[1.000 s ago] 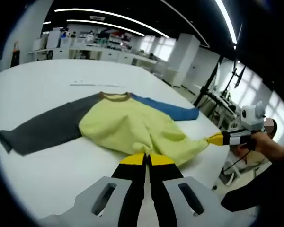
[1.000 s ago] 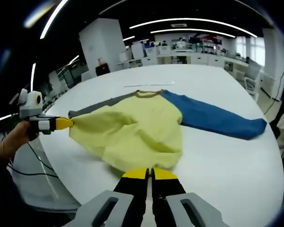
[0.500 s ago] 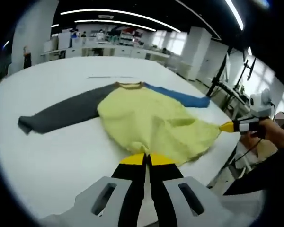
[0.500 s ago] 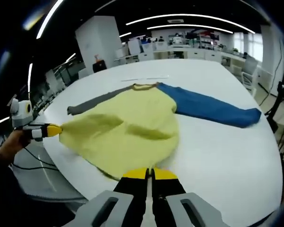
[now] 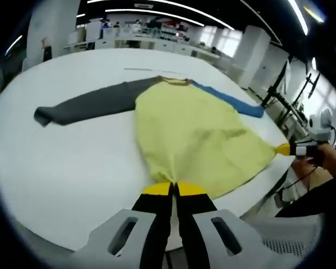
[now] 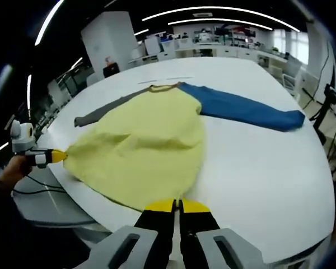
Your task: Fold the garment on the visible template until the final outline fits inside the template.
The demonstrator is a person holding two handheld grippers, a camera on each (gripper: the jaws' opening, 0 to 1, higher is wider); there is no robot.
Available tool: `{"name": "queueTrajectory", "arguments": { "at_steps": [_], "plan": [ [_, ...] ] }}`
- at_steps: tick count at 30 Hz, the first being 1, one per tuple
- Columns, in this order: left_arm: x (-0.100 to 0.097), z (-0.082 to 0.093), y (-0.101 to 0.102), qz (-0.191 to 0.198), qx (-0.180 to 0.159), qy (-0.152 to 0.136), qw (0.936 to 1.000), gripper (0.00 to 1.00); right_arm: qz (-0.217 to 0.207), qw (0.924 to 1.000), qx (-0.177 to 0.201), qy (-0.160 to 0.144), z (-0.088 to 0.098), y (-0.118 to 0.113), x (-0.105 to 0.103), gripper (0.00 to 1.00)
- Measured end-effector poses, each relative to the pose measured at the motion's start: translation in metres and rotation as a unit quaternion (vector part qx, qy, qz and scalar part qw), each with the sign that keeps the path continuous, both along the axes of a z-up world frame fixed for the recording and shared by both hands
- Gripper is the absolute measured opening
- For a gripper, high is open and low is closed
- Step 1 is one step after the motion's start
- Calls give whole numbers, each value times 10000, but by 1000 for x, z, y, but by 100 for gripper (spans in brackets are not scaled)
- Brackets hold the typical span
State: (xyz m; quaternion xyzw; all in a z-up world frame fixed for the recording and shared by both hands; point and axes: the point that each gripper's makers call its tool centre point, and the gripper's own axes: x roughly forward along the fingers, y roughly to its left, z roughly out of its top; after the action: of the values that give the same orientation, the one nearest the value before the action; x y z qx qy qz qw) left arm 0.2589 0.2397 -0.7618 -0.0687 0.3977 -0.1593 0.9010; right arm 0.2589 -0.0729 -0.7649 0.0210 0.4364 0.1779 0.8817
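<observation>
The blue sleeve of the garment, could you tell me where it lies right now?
In the right gripper view the blue sleeve lies flat on the white table, stretching right from the yellow body. In the left gripper view it shows beyond the body's far edge.

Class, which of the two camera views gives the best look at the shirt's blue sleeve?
The right gripper view: the blue sleeve lies across the white table with its whole length and cuff showing. In the left gripper view the blue sleeve is a thin, foreshortened strip behind the yellow body.
</observation>
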Motion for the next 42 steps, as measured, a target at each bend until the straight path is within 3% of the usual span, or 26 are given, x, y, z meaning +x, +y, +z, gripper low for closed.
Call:
{"name": "queueTrajectory", "arguments": {
  "at_steps": [6,17,24,27,30,36,42],
  "plan": [
    [-6,-13,2,28,76,238,9997,0,-46,9997,-86,207,-15,-6,-8,0],
    [-13,-19,7,-56,208,344,9992,0,-114,9991,-239,329,-28,-8,-11,0],
    [-13,-11,19,-499,429,105,9978,3,-218,9989,-221,362,-30,-9,-11,0],
    [-10,-12,29,-879,863,-10,9924,7,-231,9987,-215,390,-31,-9,-11,0],
    [-7,-16,32,-1269,1073,-150,9860,13,-265,9986,-201,409,-32,-9,-11,0],
    [-6,-28,32,-1569,847,-77,9839,21,-300,9984,-185,440,-33,-10,-11,0],
    [2,-34,32,-1743,884,-213,9805,23,-338,9981,-178,478,-34,-9,-11,0]
  ]
}}
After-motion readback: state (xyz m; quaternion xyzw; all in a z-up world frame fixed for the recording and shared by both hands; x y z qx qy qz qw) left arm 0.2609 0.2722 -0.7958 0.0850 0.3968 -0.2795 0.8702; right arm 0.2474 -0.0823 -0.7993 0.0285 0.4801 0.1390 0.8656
